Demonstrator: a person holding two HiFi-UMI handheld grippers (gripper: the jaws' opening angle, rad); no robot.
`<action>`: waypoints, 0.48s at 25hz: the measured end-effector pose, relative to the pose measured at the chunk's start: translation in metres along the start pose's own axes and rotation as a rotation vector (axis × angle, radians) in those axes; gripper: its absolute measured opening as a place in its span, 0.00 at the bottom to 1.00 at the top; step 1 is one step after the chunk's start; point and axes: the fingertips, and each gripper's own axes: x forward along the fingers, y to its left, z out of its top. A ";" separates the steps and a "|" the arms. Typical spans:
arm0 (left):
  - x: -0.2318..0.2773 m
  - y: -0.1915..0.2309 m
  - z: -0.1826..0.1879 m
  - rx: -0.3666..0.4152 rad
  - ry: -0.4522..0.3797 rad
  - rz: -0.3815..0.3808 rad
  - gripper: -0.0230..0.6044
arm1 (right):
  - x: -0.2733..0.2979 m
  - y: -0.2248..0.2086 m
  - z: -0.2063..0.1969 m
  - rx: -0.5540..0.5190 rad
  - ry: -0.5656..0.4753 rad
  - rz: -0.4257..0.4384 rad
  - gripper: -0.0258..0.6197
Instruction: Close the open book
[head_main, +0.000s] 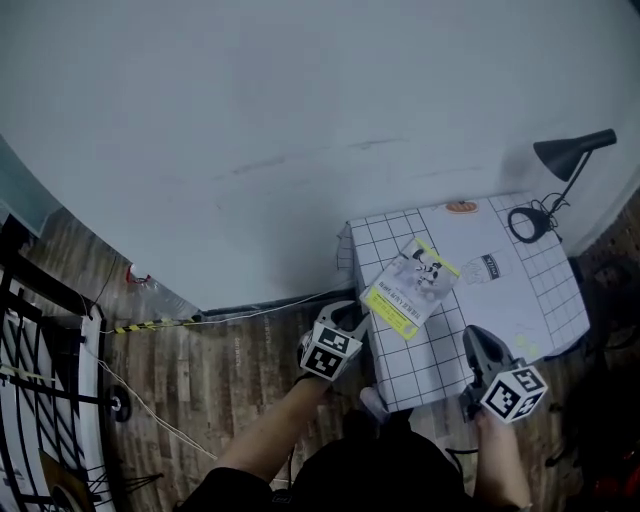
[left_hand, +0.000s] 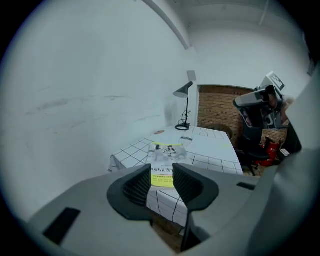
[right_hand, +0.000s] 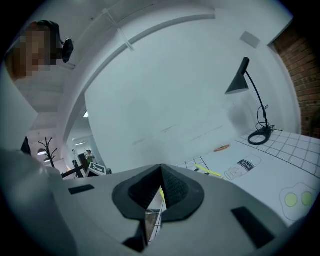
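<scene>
Head view, book (head_main: 412, 288): lies shut, cover up, on the checked counter (head_main: 520, 290) right of centre, with its yellow band toward the lower left.
Head view, left gripper (head_main: 348, 318): at the counter's lower left corner, just off the book's yellow end and pointing toward it.
Head view, right gripper (head_main: 482, 345): over the counter's lower edge, well to the right of the book.
Head view, lamp (head_main: 575, 150): black, at the counter's far upper right corner.
Head view, floor (head_main: 230, 370): wooden planks at lower left.
Left gripper view, fingers (left_hand: 140, 182): apart, nothing between them; the book (left_hand: 167, 152) shows through the gap, farther off on the counter (left_hand: 215, 150).
Left gripper view, right gripper (left_hand: 260, 102): held up at the right edge, in front of a brick wall (left_hand: 220, 107).
Right gripper view, fingers (right_hand: 175, 187): tips pressed together, gripping nothing.
Right gripper view, surroundings: counter (right_hand: 280, 170) at lower right, lamp (right_hand: 240, 80) against the white wall (right_hand: 165, 90).
</scene>
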 end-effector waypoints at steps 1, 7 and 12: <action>-0.006 -0.001 0.006 0.002 -0.018 0.001 0.26 | 0.000 0.004 0.001 -0.015 0.000 0.007 0.03; -0.043 -0.006 0.036 0.055 -0.101 0.015 0.24 | 0.004 0.031 0.007 -0.105 0.026 0.048 0.03; -0.059 -0.013 0.059 0.020 -0.135 0.036 0.23 | 0.002 0.044 0.013 -0.181 0.045 0.085 0.03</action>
